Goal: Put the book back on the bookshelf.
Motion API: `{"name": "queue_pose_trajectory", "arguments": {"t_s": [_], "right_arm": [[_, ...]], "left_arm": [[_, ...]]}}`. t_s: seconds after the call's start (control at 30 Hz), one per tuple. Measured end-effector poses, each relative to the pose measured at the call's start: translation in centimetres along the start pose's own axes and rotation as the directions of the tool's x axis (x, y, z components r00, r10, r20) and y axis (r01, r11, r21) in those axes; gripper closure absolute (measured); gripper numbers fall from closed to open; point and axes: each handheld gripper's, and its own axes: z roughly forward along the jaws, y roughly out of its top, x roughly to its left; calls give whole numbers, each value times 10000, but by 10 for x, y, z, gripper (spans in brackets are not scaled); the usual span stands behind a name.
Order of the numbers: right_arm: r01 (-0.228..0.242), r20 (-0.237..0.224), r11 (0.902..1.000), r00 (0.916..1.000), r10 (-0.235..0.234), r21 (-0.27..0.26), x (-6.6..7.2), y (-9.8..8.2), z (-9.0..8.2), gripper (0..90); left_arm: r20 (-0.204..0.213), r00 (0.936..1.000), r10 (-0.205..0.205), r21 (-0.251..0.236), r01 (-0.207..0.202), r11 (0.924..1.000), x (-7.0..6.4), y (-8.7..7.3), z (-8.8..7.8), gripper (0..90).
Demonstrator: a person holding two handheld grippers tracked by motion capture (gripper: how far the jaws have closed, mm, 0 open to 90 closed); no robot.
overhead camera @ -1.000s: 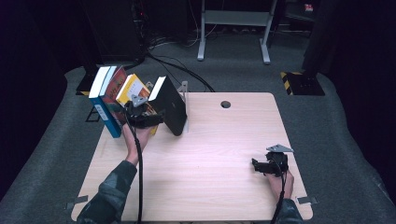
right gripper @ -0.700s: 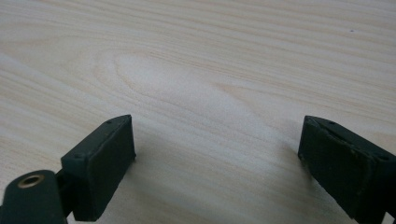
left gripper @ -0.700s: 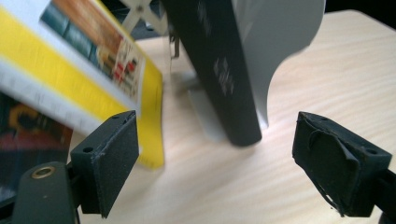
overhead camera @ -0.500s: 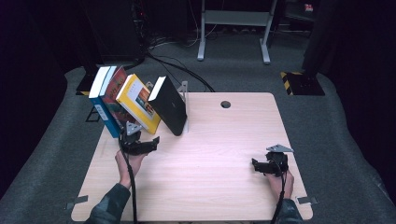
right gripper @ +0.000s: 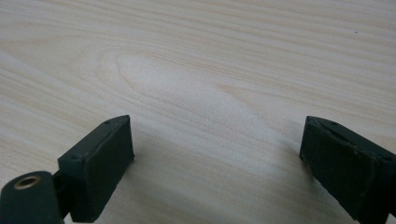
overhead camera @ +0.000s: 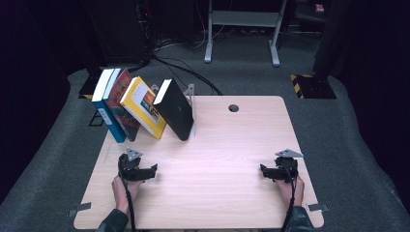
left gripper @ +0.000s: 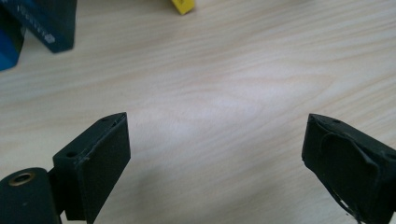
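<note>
Left gripper (overhead camera: 145,172) seen low over counter (overhead camera: 217,159), jaws just opened wide, nothing between them. Right gripper (overhead camera: 270,172) rested near right edge, jaws spread, empty. Black book (overhead camera: 175,115) leaned against metal bookend (overhead camera: 190,96), yellow book (overhead camera: 144,107) and blue book (overhead camera: 107,108) tilted beside it, well apart from both grippers. Judged: books placed; hands best kept clear and settled low so lean was not disturbed.

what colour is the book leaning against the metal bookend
Black, with white page edges; clearest in the high view.
</note>
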Motion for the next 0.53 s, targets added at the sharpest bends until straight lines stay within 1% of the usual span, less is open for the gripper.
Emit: {"name": "queue_pose_trajectory", "arguments": {"t_s": [0.03, 0.07, 0.1, 0.13, 0.17, 0.2, 0.37, 0.53], "right_arm": [[8, -2, 10000, 10000, -8, 0, 0, 0, 0, 89], [7, -2, 10000, 10000, -7, 0, 0, 0, 0, 89], [7, -2, 10000, 10000, -7, -2, 0, 0, 0, 89], [7, -1, 10000, 10000, -7, -1, 0, 0, 0, 89], [6, 0, 10000, 10000, -6, -4, 0, 0, 0, 89], [3, 0, 10000, 10000, -3, -3, 0, 0, 0, 89], [-2, 28, 10000, 10000, 2, 9, 0, 0, 0, 83], [-107, 195, 9999, 9998, 106, 67, 1, 0, 1, 55]], "left_arm": [[30, 9999, -133, 28, 133, 9999, 2, -2, 1, 68], [35, 9999, -145, 78, 145, 9999, 3, -3, 2, 67], [-60, 9999, -80, 176, 81, 9998, 3, -6, 4, 70], [-69, 10000, -2, 276, 4, 9996, 4, -9, 6, 70], [-178, 9998, 99, -9, -99, 10000, 3, -13, 7, 49], [-166, 9999, 13, -16, -13, 10000, 3, -13, 6, 45], [-203, 9998, 25, 9, -25, 10000, 4, -14, 5, 48], [-268, 9996, -57, -31, 56, 10000, 3, -14, 6, 49]]}}
